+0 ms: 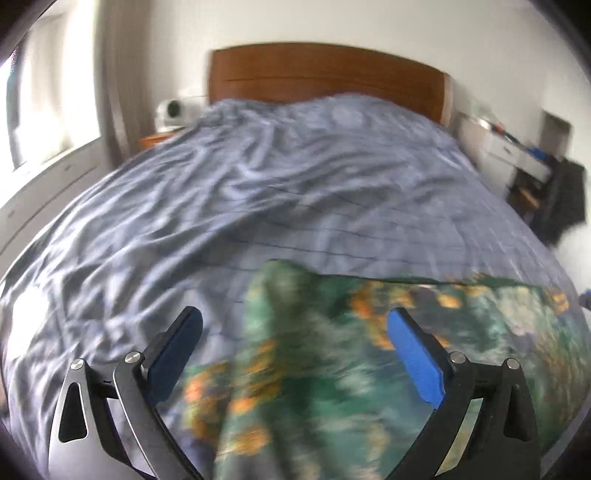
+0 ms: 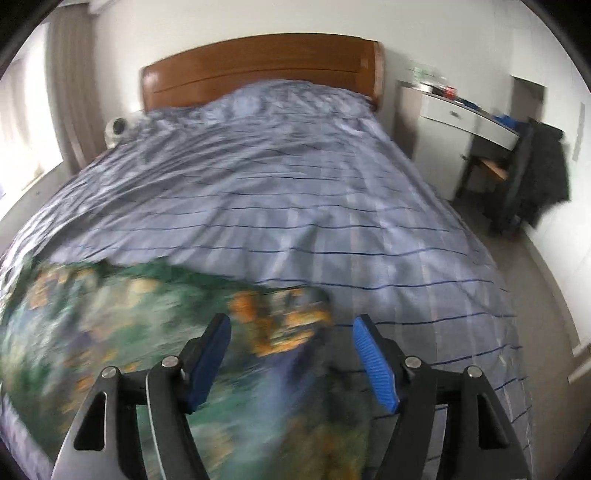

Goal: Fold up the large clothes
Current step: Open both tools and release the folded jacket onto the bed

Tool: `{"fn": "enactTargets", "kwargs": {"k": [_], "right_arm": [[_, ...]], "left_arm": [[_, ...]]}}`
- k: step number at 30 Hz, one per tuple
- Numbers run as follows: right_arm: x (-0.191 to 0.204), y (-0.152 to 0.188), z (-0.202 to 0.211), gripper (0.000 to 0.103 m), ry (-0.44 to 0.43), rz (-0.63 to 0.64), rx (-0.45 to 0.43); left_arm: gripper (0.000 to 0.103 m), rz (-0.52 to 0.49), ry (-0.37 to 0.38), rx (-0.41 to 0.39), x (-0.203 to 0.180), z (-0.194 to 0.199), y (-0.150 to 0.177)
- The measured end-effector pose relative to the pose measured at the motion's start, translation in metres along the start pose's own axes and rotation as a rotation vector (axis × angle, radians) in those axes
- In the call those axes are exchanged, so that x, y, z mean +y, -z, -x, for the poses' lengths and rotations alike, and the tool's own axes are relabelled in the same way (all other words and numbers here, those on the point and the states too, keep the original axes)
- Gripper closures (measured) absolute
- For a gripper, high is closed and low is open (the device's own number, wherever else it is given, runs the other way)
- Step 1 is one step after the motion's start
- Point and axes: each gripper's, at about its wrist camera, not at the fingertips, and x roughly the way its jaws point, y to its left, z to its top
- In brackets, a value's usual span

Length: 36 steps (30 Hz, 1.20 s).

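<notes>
Both your grippers are wide open right now, left gripper (image 1: pixel 295 325) and right gripper (image 2: pixel 291 332), gripping nothing. The green floral garment (image 1: pixel 332 350) is sprawled on the near end of the blue striped duvet (image 2: pixel 295 203), pretty blurry, right under both sets of fingers.

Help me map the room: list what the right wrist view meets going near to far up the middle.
right gripper → floral green garment → blue striped duvet → wooden headboard → white wall
</notes>
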Motion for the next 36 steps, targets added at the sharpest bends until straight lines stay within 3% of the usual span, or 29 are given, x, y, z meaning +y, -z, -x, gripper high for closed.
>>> {"fn": "enactTargets", "kwargs": {"k": [2, 5, 8, 13, 19, 25, 30, 32, 36], "right_arm": [[0.02, 0.006, 0.001, 0.031, -0.049, 0.034, 0.02], [0.041, 0.021, -0.011, 0.031, -0.068, 0.058, 0.059], [0.044, 0.044, -0.029, 0.031, -0.038, 0.037, 0.08], [0.018, 0.061, -0.045, 0.031, -0.092, -0.096, 0.044], [0.013, 0.073, -0.054, 0.031, -0.109, -0.133, 0.0], [0.0, 0.067, -0.054, 0.031, -0.155, -0.167, 0.031], [-0.011, 0.055, -0.009, 0.031, -0.026, -0.131, 0.014], [-0.017, 0.059, 0.01, 0.031, -0.004, -0.127, 0.005], [-0.023, 0.081, 0.045, 0.031, -0.016, -0.126, 0.007]], "left_arm": [[0.002, -0.051, 0.024, 0.046, -0.013, -0.021, -0.005], [0.002, -0.086, -0.071, 0.117, -0.019, -0.068, -0.006], [0.004, -0.015, -0.15, 0.161, 0.006, -0.101, -0.002], [0.004, 0.181, -0.068, 0.214, 0.041, -0.135, 0.012], [0.002, 0.224, -0.031, 0.216, 0.045, -0.143, 0.015], [0.003, 0.212, -0.056, 0.255, 0.051, -0.121, 0.007], [0.003, 0.059, -0.044, 0.158, 0.034, -0.057, 0.003], [0.003, 0.009, -0.01, 0.134, 0.02, -0.036, 0.001], [0.003, -0.076, 0.135, 0.115, -0.025, -0.006, -0.005]]}}
